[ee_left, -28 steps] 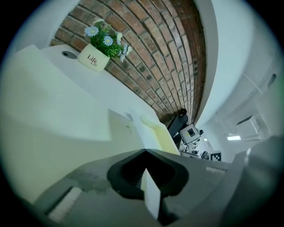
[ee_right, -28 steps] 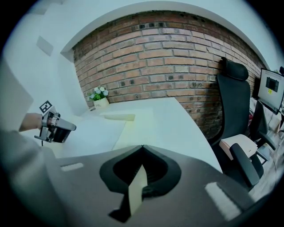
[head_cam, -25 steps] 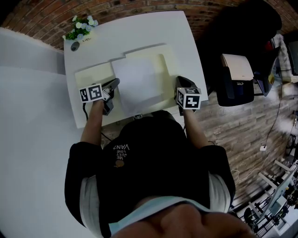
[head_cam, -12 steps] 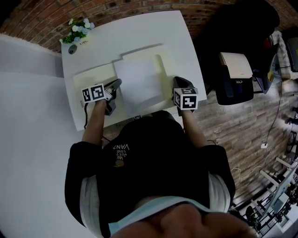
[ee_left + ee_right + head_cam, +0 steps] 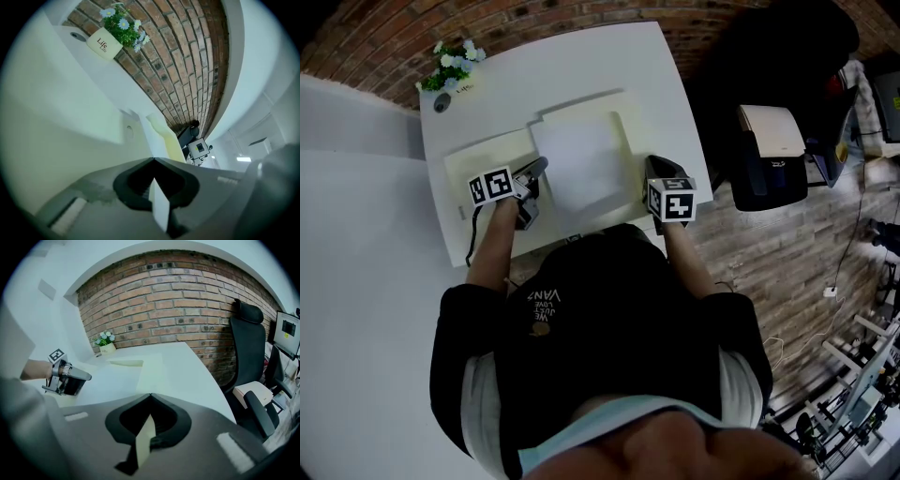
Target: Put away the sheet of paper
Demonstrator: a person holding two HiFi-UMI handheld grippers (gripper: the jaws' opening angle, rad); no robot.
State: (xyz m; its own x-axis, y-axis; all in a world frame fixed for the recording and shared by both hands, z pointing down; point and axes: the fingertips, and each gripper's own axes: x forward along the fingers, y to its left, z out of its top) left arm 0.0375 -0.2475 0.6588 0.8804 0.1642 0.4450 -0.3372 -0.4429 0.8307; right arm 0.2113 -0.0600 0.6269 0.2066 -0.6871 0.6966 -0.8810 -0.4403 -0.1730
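Centrally, the white sheet of paper (image 5: 581,159) lies on the open pale-yellow folder (image 5: 483,155) on the white table (image 5: 581,61). The left gripper (image 5: 153,158), pointing slightly downward, pinches the sheet's left edge; the right gripper (image 5: 150,393), pitched steeper, is clamped on the folder's right edge. Both hands are largely hidden behind the marker cubes (image 5: 492,185).

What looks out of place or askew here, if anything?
Nothing spilled or damaged. The sheet of paper lies slightly skewed on the open folder, its edge pinched in the left gripper; the right gripper pinches the folder's edge.
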